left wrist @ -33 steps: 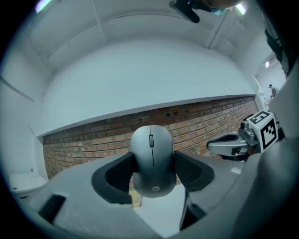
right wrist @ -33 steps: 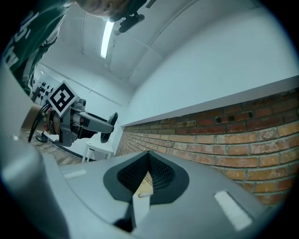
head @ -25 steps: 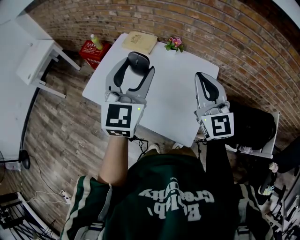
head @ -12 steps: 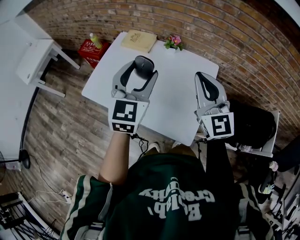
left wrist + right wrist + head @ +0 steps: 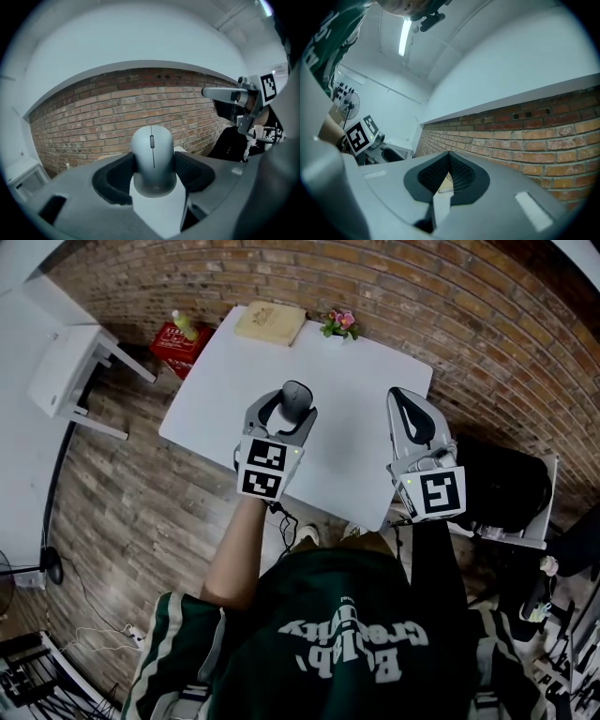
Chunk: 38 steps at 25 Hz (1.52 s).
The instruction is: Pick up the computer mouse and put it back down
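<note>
Counting first, found one computer mouse, two grippers, one white table, one tan book, one small pot of pink flowers, one red box and one yellow-green bottle. Found the left gripper clamped on the grey mouse, black pads pressed to its two sides, scroll wheel facing up, nose pointed toward the brick wall. Placed the mouse over the middle of the table; could not tell whether its underside touched the top. Found the right gripper with jaws closed tip to tip and nothing between them, held over the table's right side, well apart from the mouse. Counted two black-and-white marker cubes, one on each gripper. Saw book and flower pot at the table's far edge, near each other but apart. As for containers, noted only the red box on the floor beside the table's far left corner, with the bottle upright at it; in it or on it, could not tell. Read no brand: found a small mark on the mouse's rear too faint, and the white lettering on the person's green shirt upside down and not legible.
</note>
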Each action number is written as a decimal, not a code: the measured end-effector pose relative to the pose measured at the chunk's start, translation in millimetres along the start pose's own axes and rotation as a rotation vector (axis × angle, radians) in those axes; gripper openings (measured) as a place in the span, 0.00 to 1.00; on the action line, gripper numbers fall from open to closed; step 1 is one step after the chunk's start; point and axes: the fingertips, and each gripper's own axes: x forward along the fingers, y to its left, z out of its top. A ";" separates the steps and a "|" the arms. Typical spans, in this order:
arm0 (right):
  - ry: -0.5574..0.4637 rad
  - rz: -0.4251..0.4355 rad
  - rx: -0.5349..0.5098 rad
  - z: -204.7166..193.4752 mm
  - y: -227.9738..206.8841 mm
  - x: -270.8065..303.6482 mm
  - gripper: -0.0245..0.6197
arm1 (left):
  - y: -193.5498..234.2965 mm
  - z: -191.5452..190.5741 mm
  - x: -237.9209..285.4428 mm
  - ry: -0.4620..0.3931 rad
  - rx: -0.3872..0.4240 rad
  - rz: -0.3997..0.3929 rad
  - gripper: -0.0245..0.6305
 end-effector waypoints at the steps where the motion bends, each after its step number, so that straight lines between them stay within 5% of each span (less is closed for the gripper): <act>1: 0.001 -0.003 0.000 -0.3 -1.3 -0.9 0.06 | -2.4 -10.1 4.2 0.022 -0.007 -0.008 0.47; 12: 0.019 -0.016 0.007 -7.7 -6.3 -7.7 0.06 | -39.7 -109.3 35.8 0.238 -0.101 -0.116 0.47; 23: 0.051 -0.037 0.017 -19.9 -9.8 -13.7 0.06 | -75.3 -190.2 58.6 0.442 -0.079 -0.220 0.47; 31: 0.088 -0.055 0.024 -36.1 -15.5 -19.0 0.06 | -77.7 -247.7 62.5 0.556 -0.090 -0.223 0.47; 38: 0.113 -0.067 0.029 -48.3 -18.9 -23.0 0.06 | -73.5 -266.7 65.9 0.564 -0.095 -0.196 0.48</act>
